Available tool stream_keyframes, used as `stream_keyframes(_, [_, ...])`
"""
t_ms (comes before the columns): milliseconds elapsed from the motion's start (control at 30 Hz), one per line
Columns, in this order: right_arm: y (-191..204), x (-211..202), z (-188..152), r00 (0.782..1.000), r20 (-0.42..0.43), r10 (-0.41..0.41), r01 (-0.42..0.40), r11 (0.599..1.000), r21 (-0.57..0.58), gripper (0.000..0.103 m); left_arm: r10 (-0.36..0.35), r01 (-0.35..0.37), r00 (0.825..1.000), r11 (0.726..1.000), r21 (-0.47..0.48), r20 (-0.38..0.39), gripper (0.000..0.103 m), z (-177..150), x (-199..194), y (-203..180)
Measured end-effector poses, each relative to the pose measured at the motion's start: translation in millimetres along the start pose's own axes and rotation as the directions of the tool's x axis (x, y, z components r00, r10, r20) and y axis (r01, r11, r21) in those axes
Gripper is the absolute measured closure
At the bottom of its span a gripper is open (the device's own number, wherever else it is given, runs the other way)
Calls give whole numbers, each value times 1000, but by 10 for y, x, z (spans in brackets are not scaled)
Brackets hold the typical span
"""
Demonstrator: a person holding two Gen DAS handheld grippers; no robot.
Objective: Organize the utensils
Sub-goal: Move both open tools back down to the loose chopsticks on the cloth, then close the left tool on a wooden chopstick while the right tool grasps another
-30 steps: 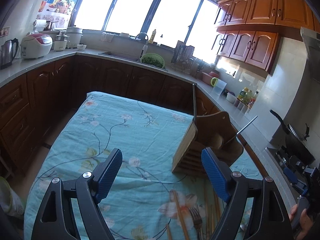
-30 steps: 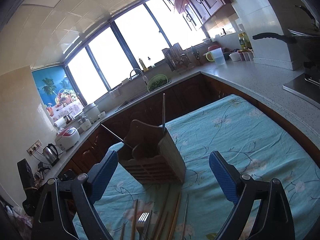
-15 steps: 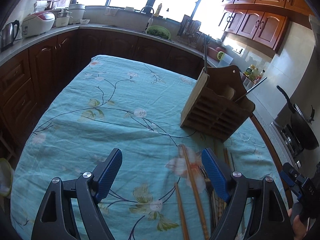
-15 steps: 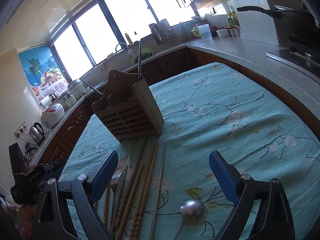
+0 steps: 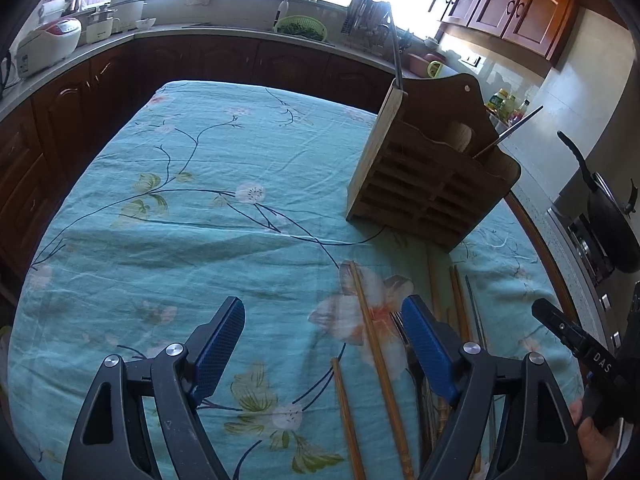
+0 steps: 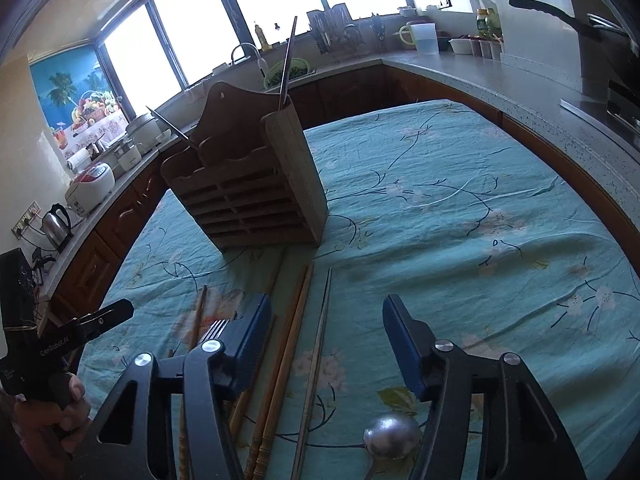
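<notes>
A wooden utensil holder (image 5: pixel 432 184) (image 6: pixel 252 184) stands on the teal flowered tablecloth (image 5: pixel 180 220), with metal sticks poking out of it. In front of it lie wooden chopsticks (image 5: pixel 376 344) (image 6: pixel 288 356), a metal chopstick (image 6: pixel 320 344), a fork mostly hidden behind my left gripper's finger, and a metal spoon (image 6: pixel 392 436). My left gripper (image 5: pixel 324 344) is open low over the cloth, one wooden chopstick lying between its fingers. My right gripper (image 6: pixel 328 344) hangs over the chopsticks, jaws closing; they lie between its fingers, and the pads are not on them.
Dark wood cabinets and a grey counter (image 6: pixel 500 80) ring the table. On the counter are a rice cooker (image 5: pixel 48 44), a kettle (image 6: pixel 56 220) and a green colander (image 5: pixel 302 28). A stove with a black pan (image 5: pixel 608 220) stands at the right. A hand holds each gripper.
Both grippers have tipped downward and sunk toward the table, bringing the loose utensils into view. The right gripper's jaws have narrowed. The left jaws stay wide.
</notes>
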State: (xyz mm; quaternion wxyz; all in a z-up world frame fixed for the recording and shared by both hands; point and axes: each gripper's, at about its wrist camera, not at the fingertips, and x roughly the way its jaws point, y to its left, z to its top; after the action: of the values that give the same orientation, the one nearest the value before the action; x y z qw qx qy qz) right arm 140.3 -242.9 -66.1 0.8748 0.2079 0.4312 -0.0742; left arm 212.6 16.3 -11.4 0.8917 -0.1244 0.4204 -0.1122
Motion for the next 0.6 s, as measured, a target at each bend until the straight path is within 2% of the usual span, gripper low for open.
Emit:
stream_keyframes(100, [25,161,41,999,-43,-14,13,1000,-17,57,2,-1,999,1000,16,-32,28,59,151,-53])
stream_keyframes(233, [46,419,82,995,-101,-25,21,999,-36,61,5,-1,995,999,39,-103,42,140,444,-145])
stream_keyframes(300, [51,548,92,991,-131,-35,30,999,-43,70,9,-2,991,999,51,-134,46,191,590,-192])
stream_keyframes(500, [87,820,123,978,-191,-81,65,994,-89,74,26,-6,977,996,94,-212,65,289,979,-311])
stream_keyframes(600, [166,863,121,975,-185,-125,97,983,-157,75,95,-63,979,983,174,-181,73,272,1057,-439])
